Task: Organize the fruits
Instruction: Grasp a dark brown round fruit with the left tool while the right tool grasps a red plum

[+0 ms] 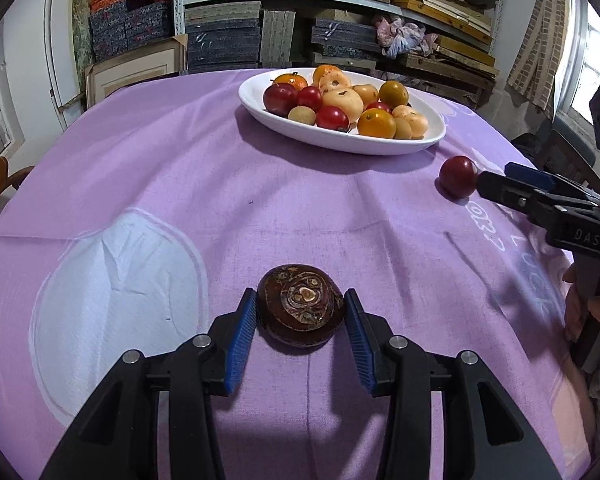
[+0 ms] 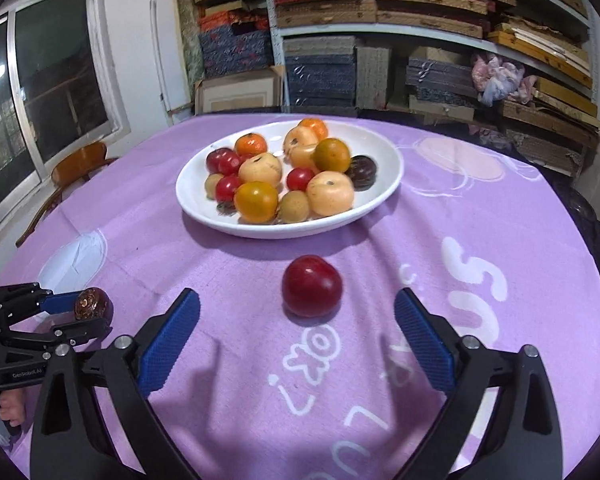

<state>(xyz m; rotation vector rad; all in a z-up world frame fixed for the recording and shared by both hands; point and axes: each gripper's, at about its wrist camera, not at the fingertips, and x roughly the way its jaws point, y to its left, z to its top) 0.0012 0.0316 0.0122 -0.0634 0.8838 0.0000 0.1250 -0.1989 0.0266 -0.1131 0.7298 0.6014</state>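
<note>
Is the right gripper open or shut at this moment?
Open. The right gripper has its blue fingers spread wide, and the red plum lies on the purple cloth ahead of them, untouched.

Purple-clothed table (image 2: 480,240) (plate (image 2: 204,216), two fruits)

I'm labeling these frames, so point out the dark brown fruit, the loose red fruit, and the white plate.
dark brown fruit (image 1: 302,306), left wrist view, centre of its top.
loose red fruit (image 2: 311,286), right wrist view, middle of its front.
white plate (image 2: 284,230), right wrist view, near rim.
</note>
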